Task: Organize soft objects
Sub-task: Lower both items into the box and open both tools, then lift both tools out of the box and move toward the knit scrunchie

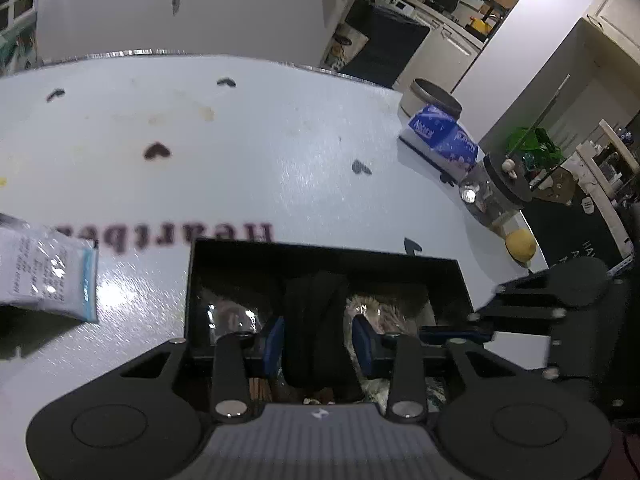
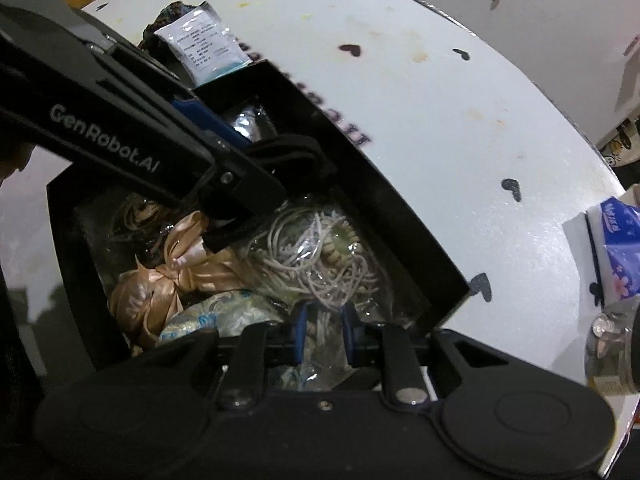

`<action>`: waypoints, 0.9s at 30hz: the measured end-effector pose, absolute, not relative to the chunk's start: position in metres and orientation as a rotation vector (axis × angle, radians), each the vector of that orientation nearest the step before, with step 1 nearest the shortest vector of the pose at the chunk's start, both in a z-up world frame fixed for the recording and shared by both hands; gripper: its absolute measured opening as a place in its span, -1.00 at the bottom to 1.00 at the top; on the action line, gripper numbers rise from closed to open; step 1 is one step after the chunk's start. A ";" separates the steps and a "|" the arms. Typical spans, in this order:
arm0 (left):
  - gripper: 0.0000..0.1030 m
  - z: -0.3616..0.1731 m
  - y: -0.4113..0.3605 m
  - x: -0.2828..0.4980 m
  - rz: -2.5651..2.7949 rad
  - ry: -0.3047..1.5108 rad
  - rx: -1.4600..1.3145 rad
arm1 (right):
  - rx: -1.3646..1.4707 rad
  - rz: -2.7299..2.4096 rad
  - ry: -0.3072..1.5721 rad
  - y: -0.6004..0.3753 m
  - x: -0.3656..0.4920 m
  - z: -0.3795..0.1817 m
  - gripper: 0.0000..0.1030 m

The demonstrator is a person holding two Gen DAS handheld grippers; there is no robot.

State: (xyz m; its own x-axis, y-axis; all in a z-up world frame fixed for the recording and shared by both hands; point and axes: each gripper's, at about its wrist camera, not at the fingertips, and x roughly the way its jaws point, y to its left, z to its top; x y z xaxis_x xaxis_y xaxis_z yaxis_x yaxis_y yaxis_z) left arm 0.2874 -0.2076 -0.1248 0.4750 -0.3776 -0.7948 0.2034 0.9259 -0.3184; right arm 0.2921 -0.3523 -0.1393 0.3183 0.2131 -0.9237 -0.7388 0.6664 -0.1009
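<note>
Black open box point(image 2: 400, 216) on white table, holding: black fabric piece point(image 1: 314, 320) draped upright at centre, peach satin ribbon bow point(image 2: 172, 276), bagged tangle of white cord point(image 2: 316, 264), pale patterned pouch point(image 2: 224, 314).

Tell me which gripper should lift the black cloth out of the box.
Left. The left gripper is already shut on the black cloth inside the black box. The right gripper sits at the box's near corner, shut on a clear bag of cords.

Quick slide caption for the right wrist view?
Both grippers in the black box: left gripper clamps black fabric, right gripper pinches bagged white cord.
</note>
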 end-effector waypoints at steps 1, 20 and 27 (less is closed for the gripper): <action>-0.55 -0.123 -0.207 0.287 -0.358 1.012 -0.192 | -0.566 0.666 1.066 -0.354 0.290 -0.136 -0.61; -0.09 -0.129 -0.214 0.284 -0.320 1.030 -0.129 | -0.209 0.548 0.924 -0.399 0.241 -0.078 -0.51; 0.38 -0.102 -0.209 0.259 -0.314 0.974 -0.120 | -0.105 0.476 0.879 -0.410 0.230 -0.077 -0.23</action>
